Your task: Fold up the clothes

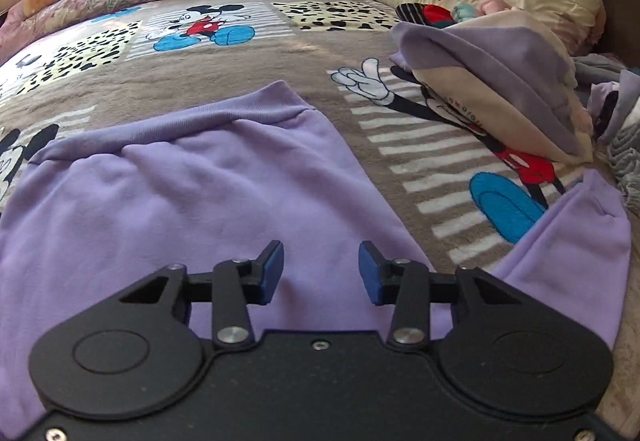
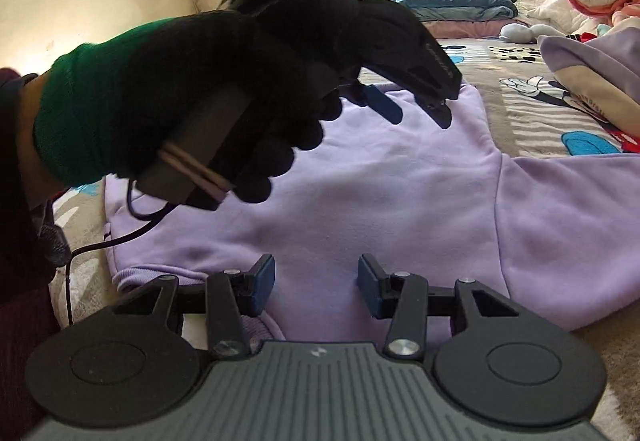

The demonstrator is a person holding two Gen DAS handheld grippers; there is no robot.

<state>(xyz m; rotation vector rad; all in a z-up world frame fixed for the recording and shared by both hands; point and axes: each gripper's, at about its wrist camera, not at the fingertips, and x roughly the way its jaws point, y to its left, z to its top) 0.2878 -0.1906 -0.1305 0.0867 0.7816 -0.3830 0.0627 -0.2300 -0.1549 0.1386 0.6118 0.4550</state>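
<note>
Lilac sweatshirt point(image 1: 168, 201) flat on blanket point(image 1: 248, 65), both tools, left point(image 1: 321, 273) and right point(image 2: 316, 287), wide, seemingly above it.

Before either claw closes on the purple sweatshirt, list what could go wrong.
1. Both the left claw and right claw are open over flat mid-fabric of the purple sweatshirt; a pinch there may bunch it.
2. The black cable trails across the hem and could snag.
3. The clothes pile sits close to the sleeve.

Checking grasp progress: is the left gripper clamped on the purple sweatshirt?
No, the left gripper is open above the purple sweatshirt, nothing between its pads.
</note>
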